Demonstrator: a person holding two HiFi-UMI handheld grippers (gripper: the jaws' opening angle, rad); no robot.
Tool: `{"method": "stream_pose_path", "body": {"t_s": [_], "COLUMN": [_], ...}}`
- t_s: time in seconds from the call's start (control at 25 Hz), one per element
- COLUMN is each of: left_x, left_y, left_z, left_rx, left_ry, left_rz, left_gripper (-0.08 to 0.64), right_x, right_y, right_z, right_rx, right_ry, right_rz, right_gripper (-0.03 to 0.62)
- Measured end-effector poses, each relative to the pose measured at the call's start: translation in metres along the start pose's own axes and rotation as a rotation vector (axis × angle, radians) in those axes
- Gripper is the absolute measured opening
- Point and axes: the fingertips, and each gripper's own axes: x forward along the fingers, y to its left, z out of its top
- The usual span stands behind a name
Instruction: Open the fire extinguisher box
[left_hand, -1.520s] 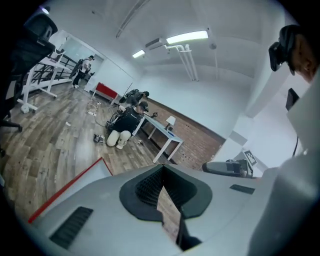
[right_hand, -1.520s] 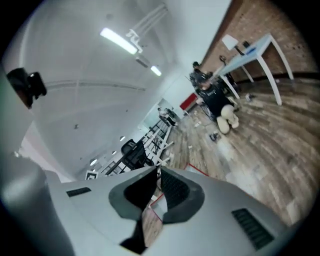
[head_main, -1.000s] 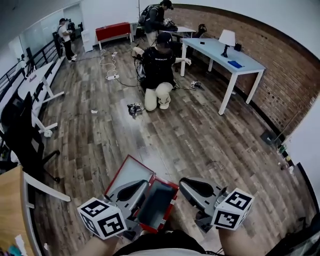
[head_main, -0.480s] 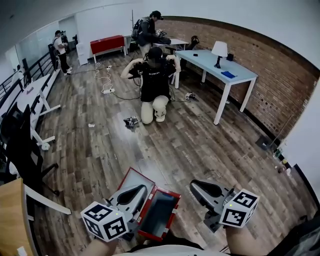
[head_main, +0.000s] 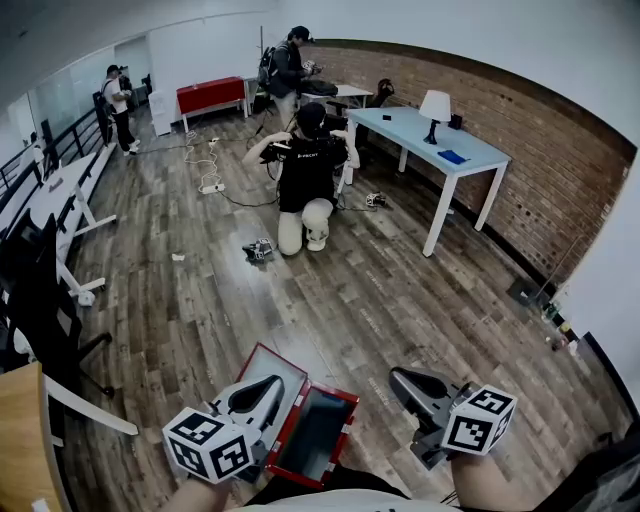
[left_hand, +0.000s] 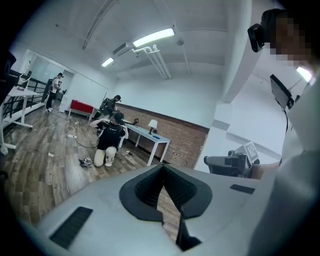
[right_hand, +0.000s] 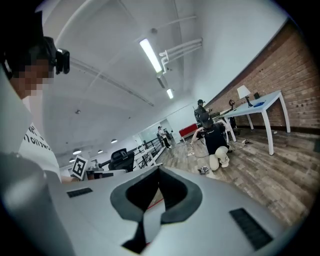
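The red fire extinguisher box (head_main: 346, 397) lies open on the wooden floor at the bottom of the head view. Its interior is dark, and its pale-lined lid (head_main: 264, 358) is folded out to the left. My left gripper (head_main: 268, 384) hangs over the lid with its jaws shut and nothing between them; in the left gripper view the left gripper (left_hand: 163, 169) points level across the room. My right gripper (head_main: 400, 376) floats to the right of the box, apart from it. Its jaws have just been closing and are shut on nothing, and the right gripper (right_hand: 159, 170) shows a sliver of red through its gap.
A person (head_main: 305, 180) kneels on the floor ahead beside a small device (head_main: 257, 250). A white table (head_main: 455, 155) with a lamp (head_main: 435, 103) stands by the brick wall. Cables (head_main: 210, 172), a red cabinet (head_main: 210, 95), two standing people and a black chair (head_main: 40, 300) are further off.
Both grippers have slid a little lower in the head view, and the right one has drifted rightward away from the box. The box stays open. The kneeling person has raised both arms.
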Motion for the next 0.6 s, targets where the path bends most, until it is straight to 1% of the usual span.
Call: {"method": "stream_pose_path", "body": {"t_s": [0.08,0.2,0.28,0.48,0.6], "left_x": [0.001,0.004,0.003,0.006,0.008], "left_y": [0.004,0.009,0.012,0.012,0.010], "left_z": [-0.003,-0.008,-0.009,-0.011,-0.011], "left_rx": [-0.013,-0.025,-0.032,-0.039,-0.046], "left_ry": [0.001,0.011,0.014,0.015,0.014], "left_rz": [0.004,0.009,0.012,0.012,0.010], "left_gripper": [0.008,0.008,0.008,0.008,0.008], "right_x": [-0.001,-0.002,-0.002,-0.002,-0.002], "right_y": [-0.004,-0.012,-0.012,-0.012,-0.014], "right_z": [0.000,-0.002,-0.003,-0.007,-0.009], "right_rx": [0.018,0.018,0.018,-0.018,-0.022], "right_ry": [-0.001,0.011,0.016,0.043,0.054], "right_rz": [-0.010,-0.034,-0.034,-0.032,-0.030], "right_gripper": [0.009,0.009,0.009,0.009,0.009]}}
